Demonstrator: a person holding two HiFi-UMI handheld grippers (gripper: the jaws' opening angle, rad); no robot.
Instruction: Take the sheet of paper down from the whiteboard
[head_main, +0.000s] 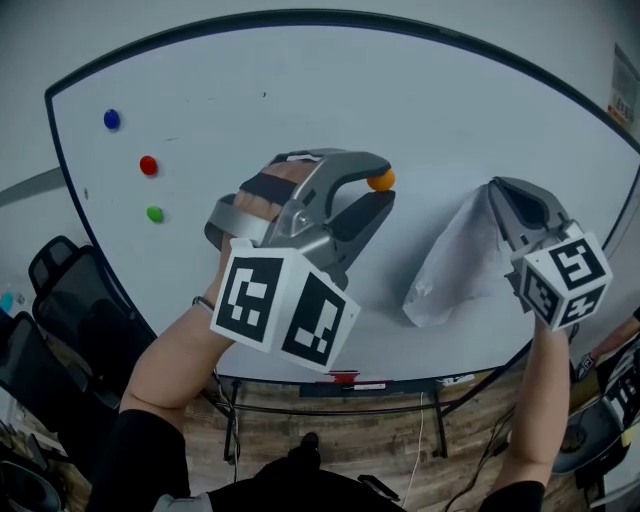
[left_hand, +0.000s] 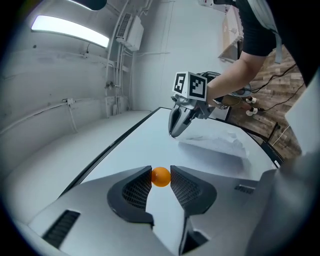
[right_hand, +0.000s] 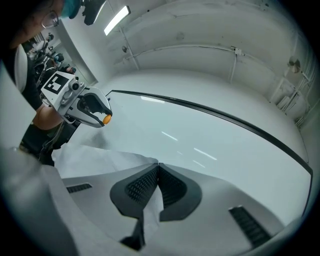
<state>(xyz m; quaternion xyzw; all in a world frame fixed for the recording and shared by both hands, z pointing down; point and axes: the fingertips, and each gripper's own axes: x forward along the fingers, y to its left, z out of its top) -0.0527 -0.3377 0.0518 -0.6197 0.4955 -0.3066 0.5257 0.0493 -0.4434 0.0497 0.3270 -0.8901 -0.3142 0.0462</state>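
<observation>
L gripper (head_main: 385, 184) fingers closed on orange magnet (left_hand: 160, 177) approx mid-whiteboard (head_main: 300, 90). R gripper (head_main: 497, 192) fingers clamped tight on top edge of the sheet of paper (head_main: 452, 262), which hangs crumpled below them in front of board's right half. Blue magnet (head_main: 111, 119), red magnet (head_main: 148, 165), green magnet (head_main: 154, 213) in a column at board's left, well apart from paper; only print = square codes on marker cubes (head_main: 283, 308), and label (head_main: 345, 381) on lower frame too small to read.
</observation>
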